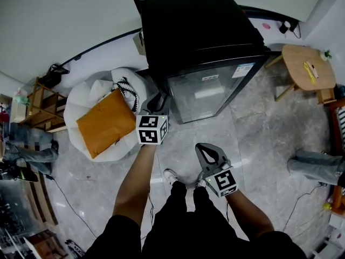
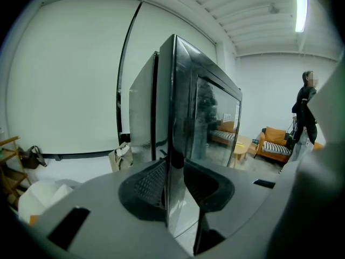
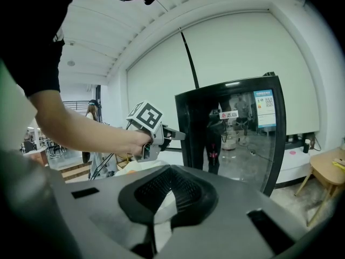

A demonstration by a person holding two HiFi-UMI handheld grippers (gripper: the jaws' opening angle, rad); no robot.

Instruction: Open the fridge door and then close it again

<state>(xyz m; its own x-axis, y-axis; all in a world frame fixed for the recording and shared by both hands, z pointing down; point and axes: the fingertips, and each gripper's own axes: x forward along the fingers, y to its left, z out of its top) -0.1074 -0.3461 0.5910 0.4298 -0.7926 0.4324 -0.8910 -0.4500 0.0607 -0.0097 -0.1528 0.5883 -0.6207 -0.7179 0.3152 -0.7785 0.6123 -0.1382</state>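
- Fridge [image 1: 199, 31] contents unreadable: the glass door [image 1: 207, 93] only mirrors the room.
- Left gripper [image 2: 173, 171] clamped on the door's left edge; in the head view its marker cube hides the tips.
- Right gripper [image 3: 171, 170] clenched, empty, well apart from the fridge.
- Grey marble floor [image 1: 253, 139]; fridge against the white wall.
- Orange cushion [image 1: 105, 122] on a white beanbag [image 1: 81, 99], left of the fridge.

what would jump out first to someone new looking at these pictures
A black glass-door fridge stands by the wall at top centre, and the left gripper has its jaws clamped on the left edge of the fridge door. The right gripper hangs back lower down, jaws together and empty. Left of the fridge an orange cushion lies on a white beanbag.
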